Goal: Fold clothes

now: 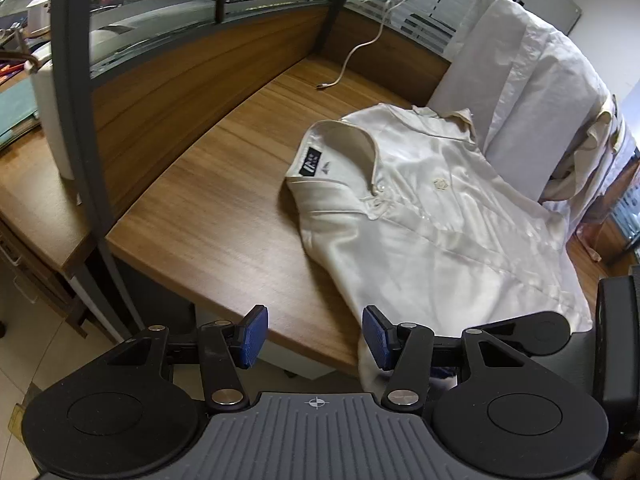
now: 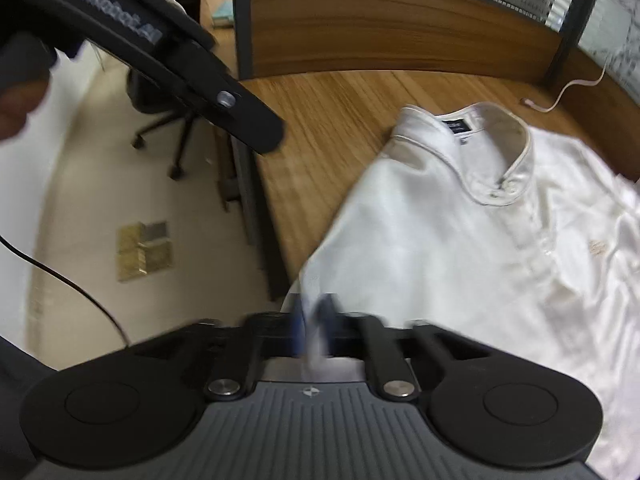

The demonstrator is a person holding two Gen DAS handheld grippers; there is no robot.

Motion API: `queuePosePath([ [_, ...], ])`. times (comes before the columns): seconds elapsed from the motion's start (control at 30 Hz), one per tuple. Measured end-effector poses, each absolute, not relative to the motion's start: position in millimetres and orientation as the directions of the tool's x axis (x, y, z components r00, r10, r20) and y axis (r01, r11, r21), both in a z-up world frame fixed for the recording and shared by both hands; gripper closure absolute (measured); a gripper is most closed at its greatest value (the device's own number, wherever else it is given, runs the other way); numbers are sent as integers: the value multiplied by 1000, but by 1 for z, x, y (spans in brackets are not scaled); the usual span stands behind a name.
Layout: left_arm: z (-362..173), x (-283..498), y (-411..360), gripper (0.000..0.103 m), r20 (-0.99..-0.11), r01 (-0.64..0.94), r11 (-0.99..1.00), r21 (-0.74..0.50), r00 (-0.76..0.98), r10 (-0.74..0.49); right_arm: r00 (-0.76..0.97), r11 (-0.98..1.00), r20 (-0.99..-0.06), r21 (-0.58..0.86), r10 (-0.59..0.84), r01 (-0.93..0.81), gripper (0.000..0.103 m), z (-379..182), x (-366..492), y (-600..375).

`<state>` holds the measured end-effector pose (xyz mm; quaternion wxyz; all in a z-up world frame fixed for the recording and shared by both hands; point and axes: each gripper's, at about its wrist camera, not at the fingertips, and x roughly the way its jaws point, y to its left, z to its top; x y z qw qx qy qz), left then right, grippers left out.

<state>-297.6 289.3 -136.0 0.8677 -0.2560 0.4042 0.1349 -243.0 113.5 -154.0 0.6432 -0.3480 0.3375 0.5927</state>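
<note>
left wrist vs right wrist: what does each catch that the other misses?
Left wrist only: a second white garment draped upright behind the shirt, and the left gripper open, pads apart at the desk edge.

Right wrist only: the right gripper, blurred, shut on white fabric at the shirt's edge; an office chair on the floor.

Both: the white collared shirt lying on the wooden desk, and the loose white cable.
</note>
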Motion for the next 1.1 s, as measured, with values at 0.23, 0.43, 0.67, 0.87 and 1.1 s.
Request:
queuePosePath([
  [0.23,-144,-290,284,48,-765,-367,855,-367,642,-52,95,206,-811,32,577,-978,100,-130,-206,91],
  [0.43,-160,-261,259,49,-761,-270,879,-393,633,-146,104,319,-823,97,558,-943,99,-130,-169,69],
  [0.67,-183,-230,249,58,-735,-262,820,-508,629,-255,99,346,-828,120,552,-931,99,-134,-157,61],
  [0.87,-199,-220,254,68,-686,-301,720,-626,651,-324,99,353,-823,128,559,-927,99,-136,-156,71],
  [1.1,-214,-209,251,81,-690,-352,677,-646,648,-322,99,372,-815,150,570,-916,98,-133,-156,67],
])
